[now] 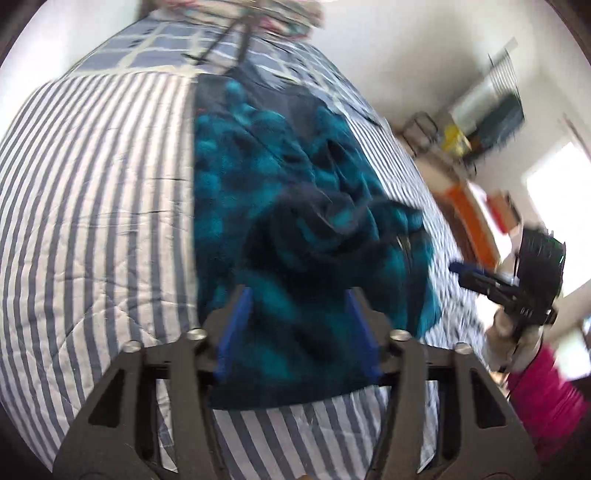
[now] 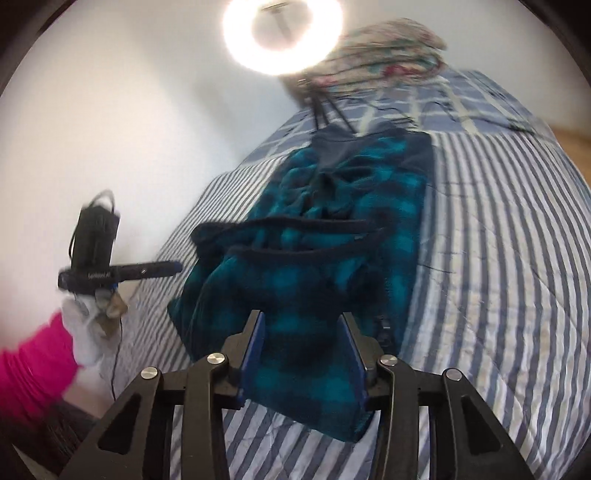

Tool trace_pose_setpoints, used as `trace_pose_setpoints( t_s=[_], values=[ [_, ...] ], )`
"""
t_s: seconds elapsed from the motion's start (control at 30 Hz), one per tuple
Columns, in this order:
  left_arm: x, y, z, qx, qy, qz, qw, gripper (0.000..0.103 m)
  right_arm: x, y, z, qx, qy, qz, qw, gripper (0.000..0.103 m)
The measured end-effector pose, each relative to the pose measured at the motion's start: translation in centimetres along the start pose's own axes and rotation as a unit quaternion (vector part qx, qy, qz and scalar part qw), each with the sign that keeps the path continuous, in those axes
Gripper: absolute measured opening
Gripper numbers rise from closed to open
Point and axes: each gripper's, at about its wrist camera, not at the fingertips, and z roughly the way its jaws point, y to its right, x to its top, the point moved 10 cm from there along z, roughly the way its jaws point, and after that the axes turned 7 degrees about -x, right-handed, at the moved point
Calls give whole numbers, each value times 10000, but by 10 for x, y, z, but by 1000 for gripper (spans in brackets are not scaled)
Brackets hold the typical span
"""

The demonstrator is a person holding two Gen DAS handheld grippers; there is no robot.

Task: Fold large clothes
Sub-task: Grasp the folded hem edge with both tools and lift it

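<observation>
A teal and navy plaid fleece garment point(image 1: 295, 206) point(image 2: 332, 229) lies on the striped bed as a long strip, with a bunched, dark-edged fold across its middle. My left gripper point(image 1: 297, 295) hovers over the garment's near end, blue pads apart and gripping nothing; the fleece shows behind the gap. My right gripper point(image 2: 303, 315) hangs likewise over the near end, jaws apart and empty. Each view also catches the other gripper side-on off the bed's edge: the right gripper point(image 1: 480, 277) and the left gripper point(image 2: 147, 271).
The blue-and-white striped quilt point(image 1: 92, 221) point(image 2: 498, 258) spreads wide beside the garment. A flowery bundle point(image 2: 391, 40) and tripod legs point(image 2: 325, 107) under a ring light point(image 2: 282, 29) stand at the far end. A pink sleeve point(image 2: 33, 362) shows; furniture point(image 1: 458, 199) lines the wall.
</observation>
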Motion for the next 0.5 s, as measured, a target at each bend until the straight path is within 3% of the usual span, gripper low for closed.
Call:
trace_pose_setpoints(
  t_s=[0.1,0.2,0.5],
  values=[
    [0,14,11,73,-63,345,9994,38,6,-19,10,-26,31,-367,9993,36],
    [11,13,25,340,3,464,9983,38,12,-27,26,-82,-45,-559,9984,36],
    [45,-42,61,729,201,-493,9959,38,23,1,90,-587,-477,-358,9965,35]
  ],
)
